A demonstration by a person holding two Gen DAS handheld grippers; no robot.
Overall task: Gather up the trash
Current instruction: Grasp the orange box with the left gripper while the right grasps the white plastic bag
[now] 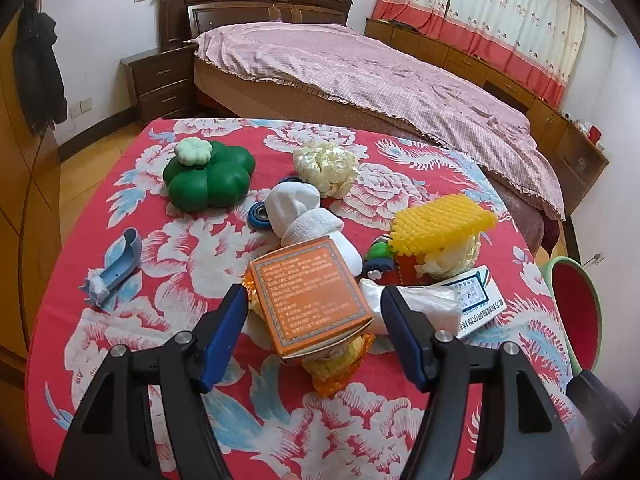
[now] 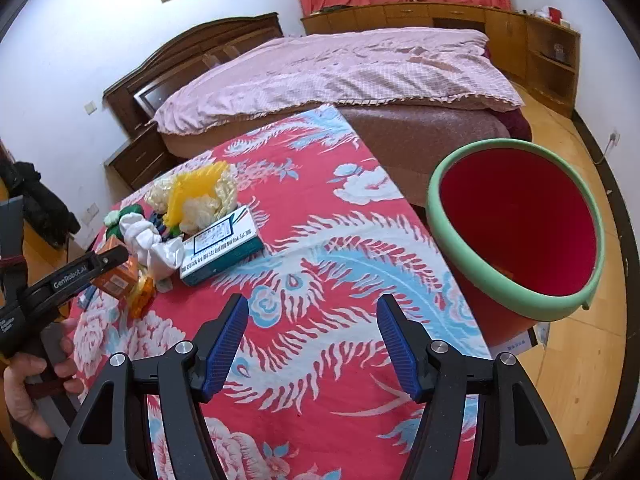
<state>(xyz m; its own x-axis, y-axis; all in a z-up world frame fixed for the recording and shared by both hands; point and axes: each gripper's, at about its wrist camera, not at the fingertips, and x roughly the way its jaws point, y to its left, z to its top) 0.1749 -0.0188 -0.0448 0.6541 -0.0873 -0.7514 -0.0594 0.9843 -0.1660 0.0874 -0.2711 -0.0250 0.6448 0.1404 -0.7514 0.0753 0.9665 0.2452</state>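
The left gripper (image 1: 314,312) hangs over the red floral tablecloth (image 1: 192,248) with its 2 blue-padded jaws spread wide. Between them lies an orange box (image 1: 308,292), tilted on top of a crinkled orange-and-yellow wrapper (image 1: 336,364). Neither pad (image 1: 224,336) presses on the box; a gap shows on both sides, so nothing is gripped. In the right wrist view a hand (image 2: 28,384) holds this gripper from the left edge, its tip over the orange box.

Taking the orange box as landmark: just behind it sits a bundle of white socks (image 1: 304,216); beside it on the right lies a white tissue packet (image 1: 416,308), then a white-and-teal carton (image 1: 476,300); behind and right of it stands a yellow plastic mesh piece (image 1: 440,220) over crumpled pale wrap. Well behind it on the left is a green clover-shaped container (image 1: 208,176).

The right gripper (image 2: 312,336) is likewise open wide, with only bare tablecloth under it, touching nothing. The red bin with a green rim (image 2: 480,256) stands off the table edge, well to the right of the box.
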